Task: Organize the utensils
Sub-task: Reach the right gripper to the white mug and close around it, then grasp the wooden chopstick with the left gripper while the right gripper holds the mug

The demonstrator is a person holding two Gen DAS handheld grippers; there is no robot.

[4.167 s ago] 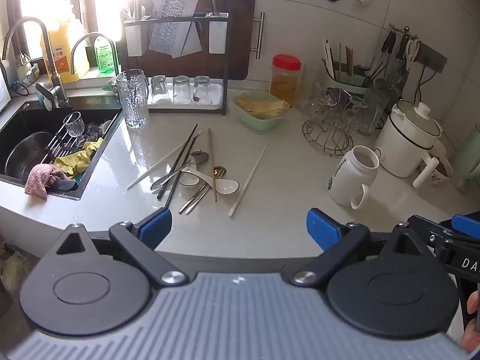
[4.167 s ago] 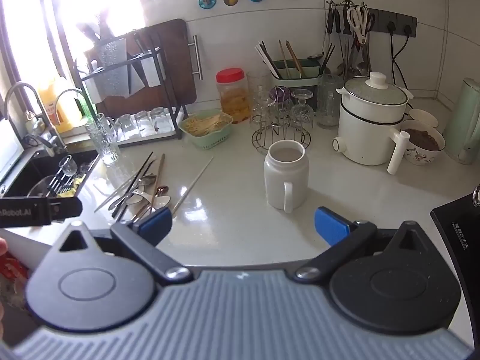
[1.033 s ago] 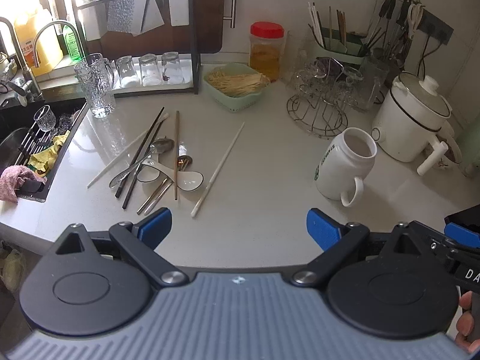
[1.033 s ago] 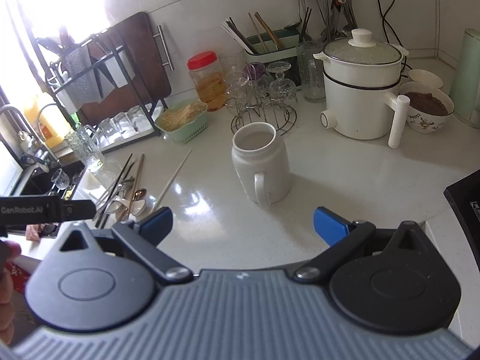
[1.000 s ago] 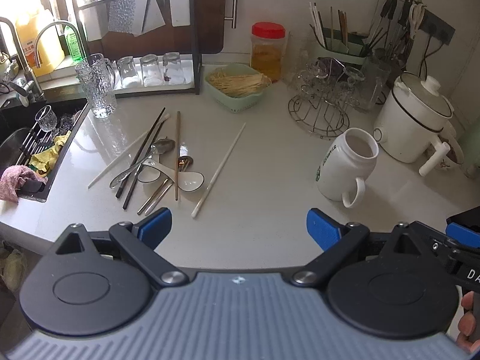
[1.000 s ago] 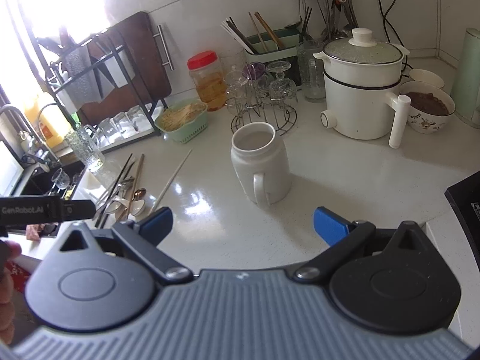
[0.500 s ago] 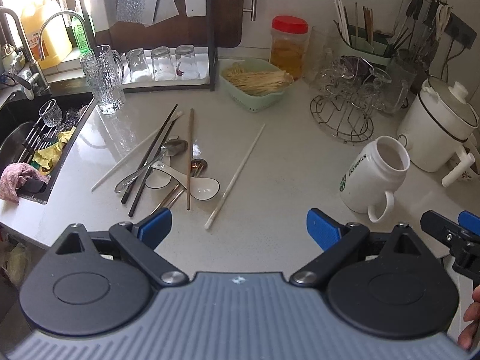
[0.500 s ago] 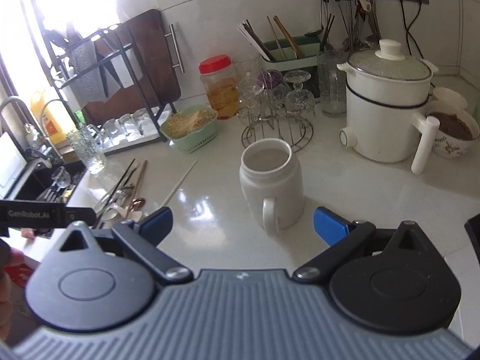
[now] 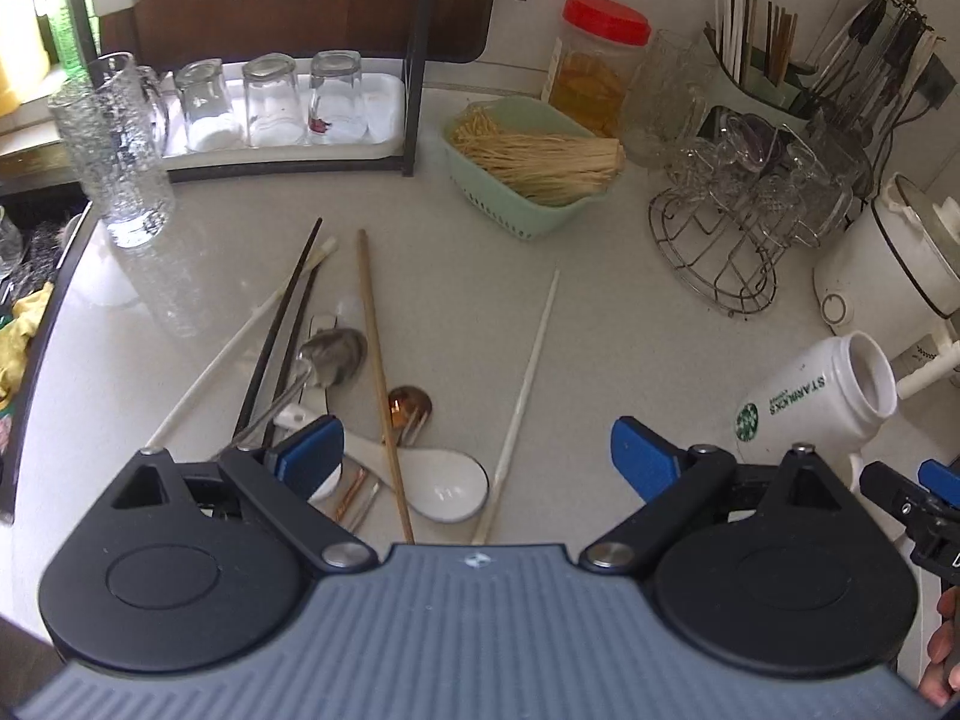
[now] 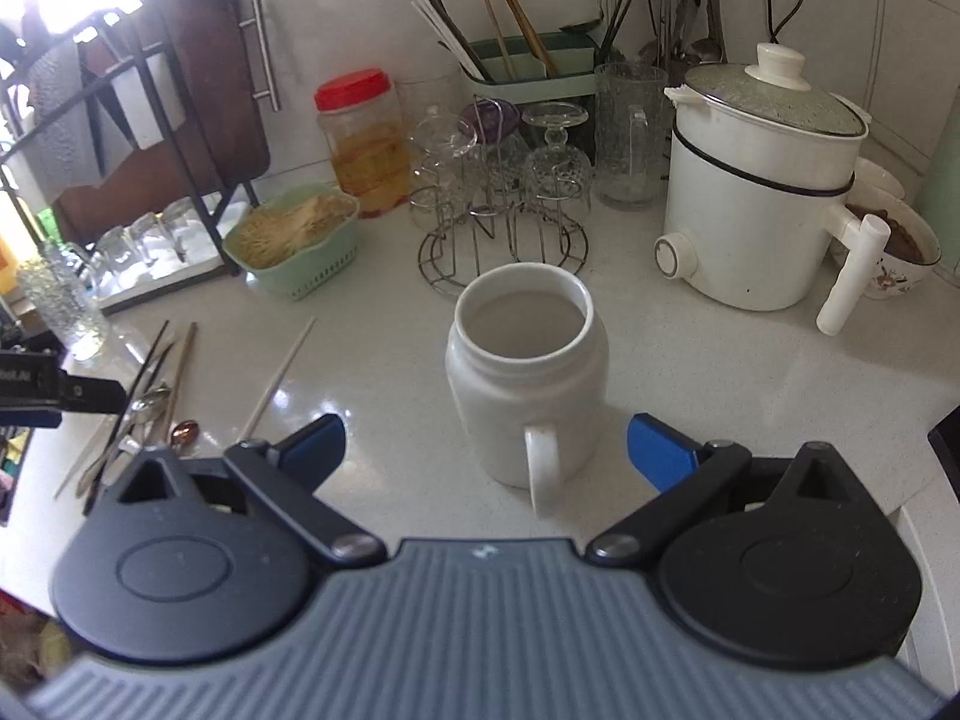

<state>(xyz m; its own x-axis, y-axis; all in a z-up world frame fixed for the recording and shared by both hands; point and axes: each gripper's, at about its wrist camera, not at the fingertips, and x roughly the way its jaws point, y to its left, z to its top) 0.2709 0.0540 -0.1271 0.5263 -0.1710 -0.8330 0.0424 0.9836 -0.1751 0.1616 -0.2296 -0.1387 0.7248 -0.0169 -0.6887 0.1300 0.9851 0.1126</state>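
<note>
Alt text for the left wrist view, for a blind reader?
The open left gripper hovers over chopsticks and spoons scattered on a pale counter. A white mug stands to the right, with a green basket behind.

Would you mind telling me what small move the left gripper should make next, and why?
Probably lower the left gripper onto the white spoon and close. Its jaws are open and empty, the spoon lies right between them, and the white mug stands empty.

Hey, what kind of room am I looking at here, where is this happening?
Most likely a home kitchen counter. Chopsticks and spoons lie loose on the pale countertop, drinking glasses drain on a rack, and a white electric cooking pot stands near wall sockets by a white mug.
</note>
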